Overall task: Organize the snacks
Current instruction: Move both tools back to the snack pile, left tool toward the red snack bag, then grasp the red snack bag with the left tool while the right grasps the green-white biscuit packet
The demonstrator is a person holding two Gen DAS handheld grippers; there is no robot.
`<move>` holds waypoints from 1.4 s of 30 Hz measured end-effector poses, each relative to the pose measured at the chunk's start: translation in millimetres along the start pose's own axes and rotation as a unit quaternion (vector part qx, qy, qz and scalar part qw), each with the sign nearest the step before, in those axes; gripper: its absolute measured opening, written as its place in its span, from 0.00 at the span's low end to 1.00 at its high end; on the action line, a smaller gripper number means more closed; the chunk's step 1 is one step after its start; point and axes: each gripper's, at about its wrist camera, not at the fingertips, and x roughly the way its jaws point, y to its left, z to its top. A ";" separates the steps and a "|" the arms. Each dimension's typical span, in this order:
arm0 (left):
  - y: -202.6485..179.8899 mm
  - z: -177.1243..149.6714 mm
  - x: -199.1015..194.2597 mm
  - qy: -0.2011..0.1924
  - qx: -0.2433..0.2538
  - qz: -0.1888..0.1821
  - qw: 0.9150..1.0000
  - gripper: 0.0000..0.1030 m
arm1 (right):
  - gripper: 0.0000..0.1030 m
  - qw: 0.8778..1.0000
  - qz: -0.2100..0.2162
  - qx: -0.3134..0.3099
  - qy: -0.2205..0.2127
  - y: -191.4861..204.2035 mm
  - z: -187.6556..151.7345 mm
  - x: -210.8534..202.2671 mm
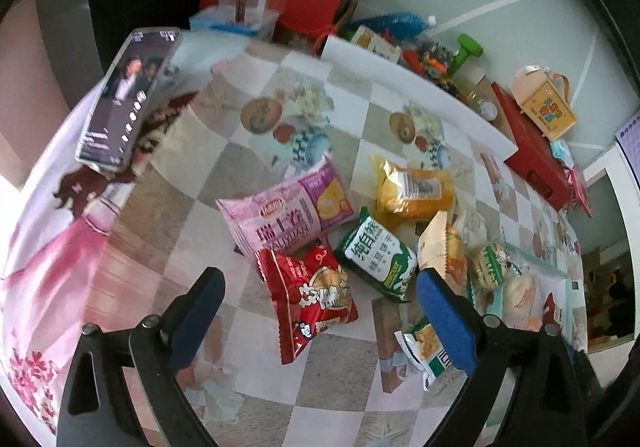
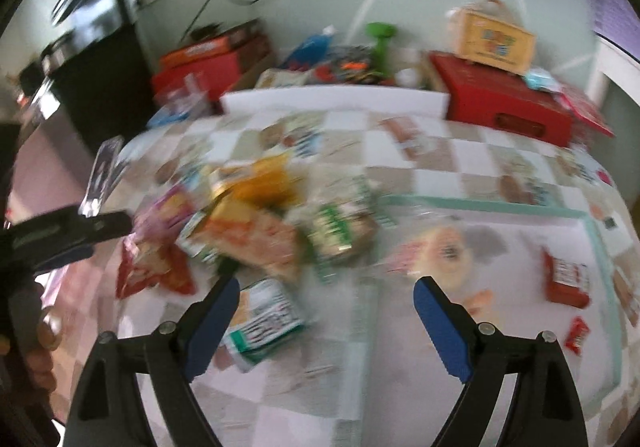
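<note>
A: Hovering wide open, the left gripper [image 1: 318,289] holds nothing; the red packet [image 1: 312,301] lies between its fingers, the purple packet [image 1: 284,209] just beyond, the green packet [image 1: 376,257] near the right finger.

B: And the other?

A: The right gripper [image 2: 326,287] is equally wide and empty. A green-and-white packet [image 2: 266,321] sits by its left finger; the clear tray [image 2: 576,215], already holding a round bun [image 2: 444,253] and a red bar [image 2: 566,281], stretches past its right finger.

B: So what's sensible?

A: I'd lower the left straight over the red packet, pinch its middle, avoid the neighbours, then carry it rightward into the tray.
</note>
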 end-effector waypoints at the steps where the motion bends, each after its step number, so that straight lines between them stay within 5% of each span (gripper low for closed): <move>1: 0.4 -0.2 3.8 0.006 -0.001 -0.002 1.000 0.94 | 0.88 1.000 0.002 -0.010 0.007 6.6 -0.8 4.8; 18: -6.4 -2.6 48.6 0.065 0.014 0.001 0.998 0.94 | 0.88 0.992 -0.002 -0.075 0.101 46.1 -12.6 64.4; 32: -6.3 -4.9 72.4 0.083 0.019 0.028 0.996 0.93 | 0.88 0.988 -0.032 -0.110 0.106 57.0 -23.7 77.6; 42: -15.1 -7.5 70.0 0.084 0.030 0.021 0.996 0.69 | 0.74 0.991 -0.014 -0.077 0.107 45.8 -19.1 74.8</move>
